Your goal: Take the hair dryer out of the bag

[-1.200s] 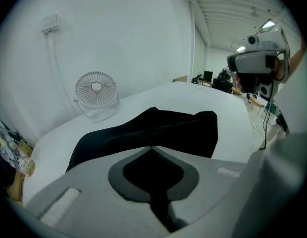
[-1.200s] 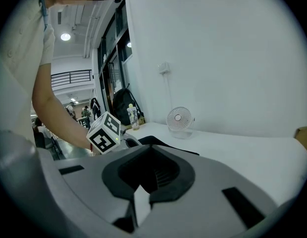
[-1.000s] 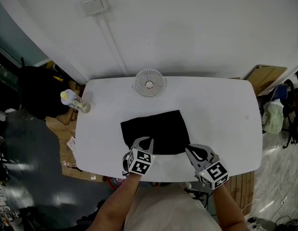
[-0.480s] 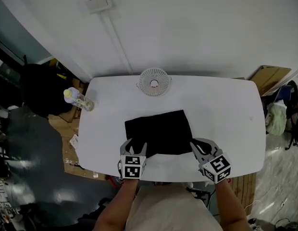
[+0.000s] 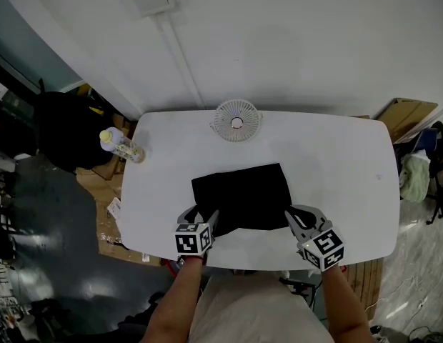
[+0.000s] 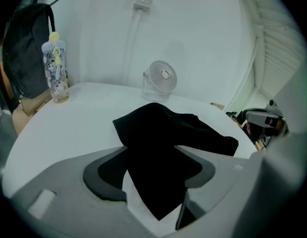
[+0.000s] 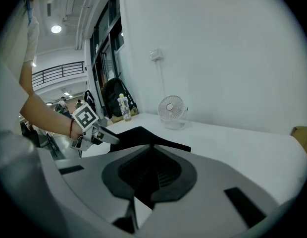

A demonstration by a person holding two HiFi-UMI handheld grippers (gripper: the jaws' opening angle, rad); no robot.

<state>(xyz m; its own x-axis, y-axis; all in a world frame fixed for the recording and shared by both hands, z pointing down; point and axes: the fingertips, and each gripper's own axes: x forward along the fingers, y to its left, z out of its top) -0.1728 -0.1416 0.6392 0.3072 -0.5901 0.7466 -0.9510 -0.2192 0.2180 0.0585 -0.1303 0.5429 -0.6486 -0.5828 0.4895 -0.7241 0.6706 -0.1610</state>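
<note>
Two near corners of the black bag (image 5: 243,195) are engaged: one lies unpressed between the just-opened, spread jaws of the left gripper (image 5: 200,217), the other is pinched in the right gripper (image 5: 294,217), probably as an anchor. The hair dryer, unseen, is presumed inside.

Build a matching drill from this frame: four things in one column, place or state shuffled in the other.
Things:
1 fan
2 bottle
3 black bag
4 right tool

Place or state:
A shut on the black bag's near right corner
B far left corner of the table
C middle of the table's far edge
D spread out around the table's centre

Pairs: 1-C, 2-B, 3-D, 4-A
</note>
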